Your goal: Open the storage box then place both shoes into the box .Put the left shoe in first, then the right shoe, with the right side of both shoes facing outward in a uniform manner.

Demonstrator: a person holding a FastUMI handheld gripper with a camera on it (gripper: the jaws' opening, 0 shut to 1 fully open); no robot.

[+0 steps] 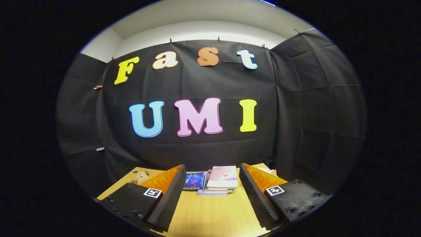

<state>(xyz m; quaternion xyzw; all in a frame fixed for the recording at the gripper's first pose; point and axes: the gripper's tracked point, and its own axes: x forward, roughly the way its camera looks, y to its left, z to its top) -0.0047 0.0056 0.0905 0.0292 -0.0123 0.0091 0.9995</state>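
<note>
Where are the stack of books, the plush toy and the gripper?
stack of books point(221, 179): gripper view, cover of the top book.
plush toy point(141, 176): gripper view, its head.
gripper point(212, 197): gripper view, midway between its open fingers.

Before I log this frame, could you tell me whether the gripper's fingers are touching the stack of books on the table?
Apart. In the gripper view, the gripper is open and empty, with bare table between its fingers; the stack of books lies beyond them by the wall.
</note>
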